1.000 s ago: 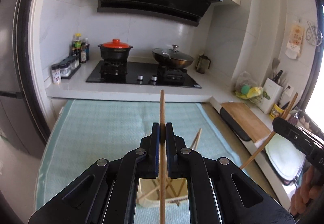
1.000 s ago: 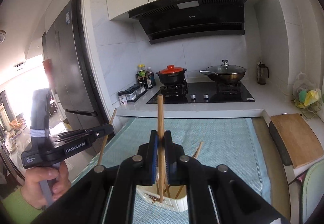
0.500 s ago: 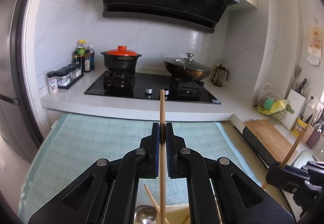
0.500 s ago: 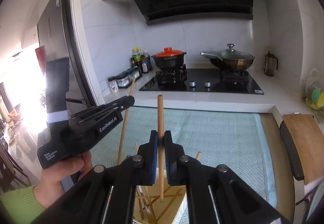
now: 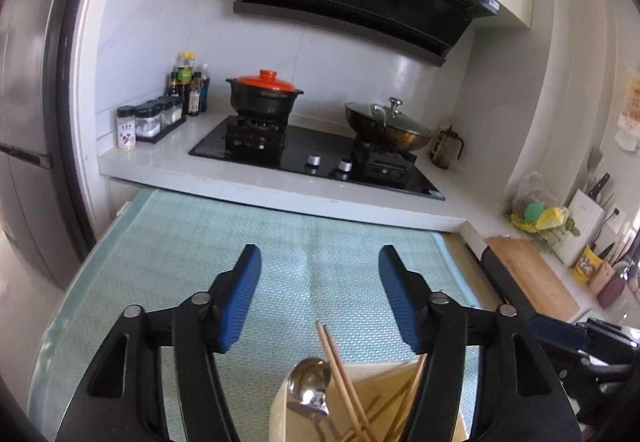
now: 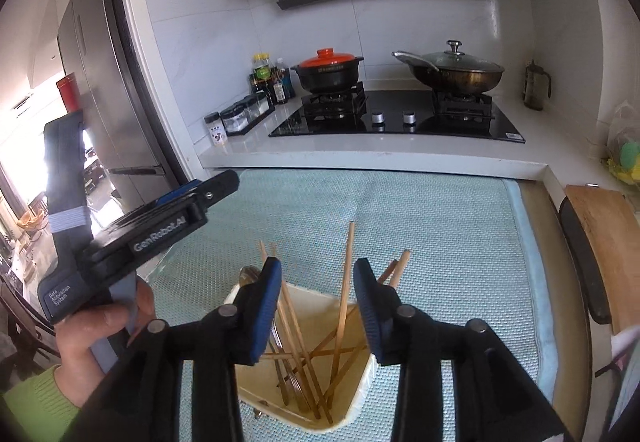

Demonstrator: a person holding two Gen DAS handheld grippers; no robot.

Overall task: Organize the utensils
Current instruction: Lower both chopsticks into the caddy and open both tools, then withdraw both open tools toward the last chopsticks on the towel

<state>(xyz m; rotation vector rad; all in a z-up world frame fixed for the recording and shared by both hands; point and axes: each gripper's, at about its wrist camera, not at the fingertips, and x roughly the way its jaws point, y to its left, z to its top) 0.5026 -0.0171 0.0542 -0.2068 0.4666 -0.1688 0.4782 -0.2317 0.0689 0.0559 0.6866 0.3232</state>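
Note:
My left gripper [image 5: 319, 254] hangs over the green mat with its jaws opening wide and nothing between them. Just beneath it stands a cream utensil holder [image 5: 404, 374] with several wooden chopsticks [image 5: 340, 370] and a metal spoon [image 5: 309, 388] in it. My right gripper [image 6: 318, 266] is right above the same holder [image 6: 360, 402], jaws opening. One chopstick [image 6: 347, 274] stands loose between its pads, its lower end down in the holder among the others. The left gripper [image 6: 216, 184] also shows at the left of the right wrist view, held by a hand [image 6: 100, 330].
The green mat [image 6: 440, 226] covers the table. Behind it runs a white counter with a black hob [image 6: 400, 118], a red-lidded pot [image 6: 330, 72], a lidded wok [image 6: 456, 72] and spice jars [image 6: 244, 114]. A wooden cutting board [image 6: 604, 226] lies right; a fridge [image 6: 108, 90] stands left.
Both grippers were shut on upright chopsticks; both have now sunk toward the holder and opened. The chopsticks have dropped into the holder.

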